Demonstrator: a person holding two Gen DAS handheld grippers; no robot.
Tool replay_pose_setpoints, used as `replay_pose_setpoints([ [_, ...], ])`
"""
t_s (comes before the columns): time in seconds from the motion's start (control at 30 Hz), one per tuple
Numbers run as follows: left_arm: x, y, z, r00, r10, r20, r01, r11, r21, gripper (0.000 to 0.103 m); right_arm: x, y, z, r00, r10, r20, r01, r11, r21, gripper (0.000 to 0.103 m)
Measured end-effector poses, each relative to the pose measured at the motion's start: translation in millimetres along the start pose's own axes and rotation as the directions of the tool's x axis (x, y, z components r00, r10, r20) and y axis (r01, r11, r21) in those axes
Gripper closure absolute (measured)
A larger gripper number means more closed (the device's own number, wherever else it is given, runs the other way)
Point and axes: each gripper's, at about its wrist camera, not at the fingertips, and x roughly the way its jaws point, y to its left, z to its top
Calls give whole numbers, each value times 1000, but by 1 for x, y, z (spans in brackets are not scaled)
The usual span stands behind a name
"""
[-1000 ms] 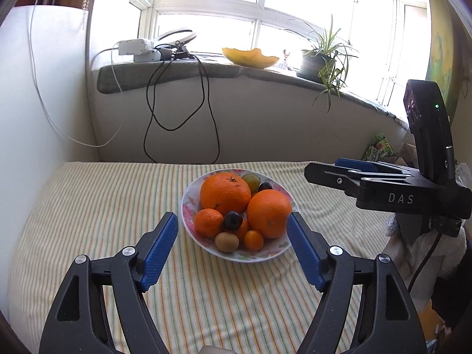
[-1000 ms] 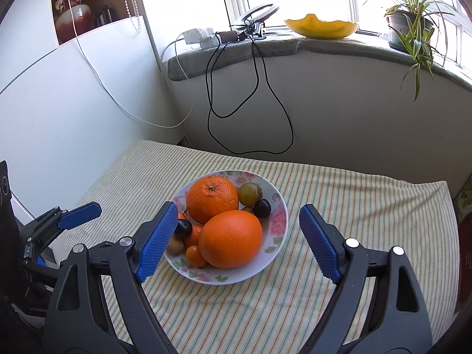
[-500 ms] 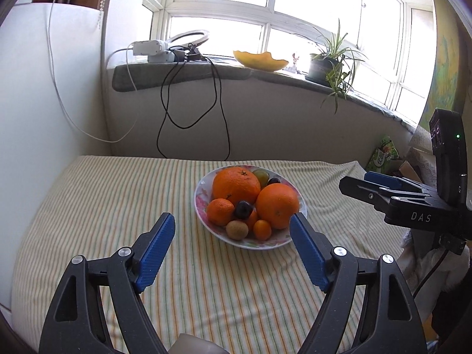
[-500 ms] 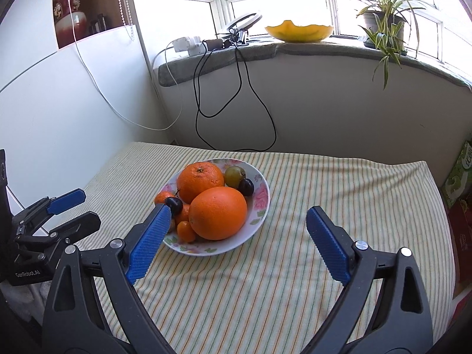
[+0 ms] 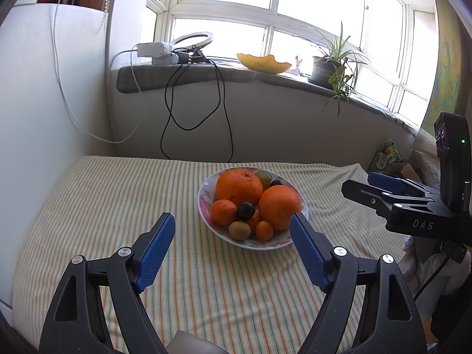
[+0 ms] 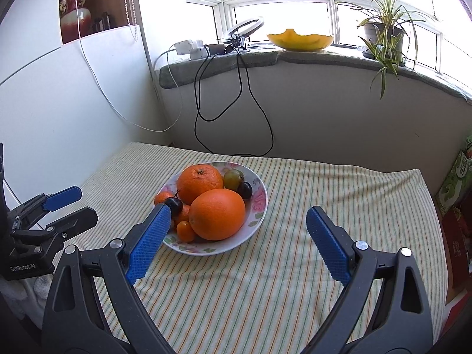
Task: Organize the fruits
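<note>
Movement since a second ago: both tongs have drawn back from the plate; the fruit sits further ahead of them and appears smaller in both wrist views.
Fruit location: all fruit lies heaped on the flowered plate [image 5: 301, 237] at mid-surface; two large oranges [image 5: 239, 187] on top, a mandarin [image 5: 223, 212], a kiwi [image 5: 239, 230], a kumquat [image 5: 264, 230], dark plums [image 5: 246, 210] and a green fruit [image 6: 233, 178] around them.
Surface: striped cloth [image 5: 103, 206]; no fruit lies on it outside the plate.
Left tongs [image 5: 233, 255]: spread wide, holding nothing, raised above the cloth, aimed at the near rim.
Right tongs [image 6: 237, 243]: spread wide, holding nothing, raised, aimed at the plate from the right side.
Pose: both held level and low, short of the plate, pointing inward toward it.
Stage, judged: the heap fits either fruit gathered up or fruit awaiting sorting; the pictures do not settle which.
Handling advice: the pile is loose; small fruit leans on the oranges, so any grip should take one piece squarely, without nudging its neighbours.
</note>
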Motion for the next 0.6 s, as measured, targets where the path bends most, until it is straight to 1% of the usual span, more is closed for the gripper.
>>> replay_pose_setpoints([
  [0.6, -2, -1, 2, 1000, 3, 5, -3, 1000, 3, 23, 1, 0, -2, 1000, -6, -11, 6, 1000, -3, 8],
])
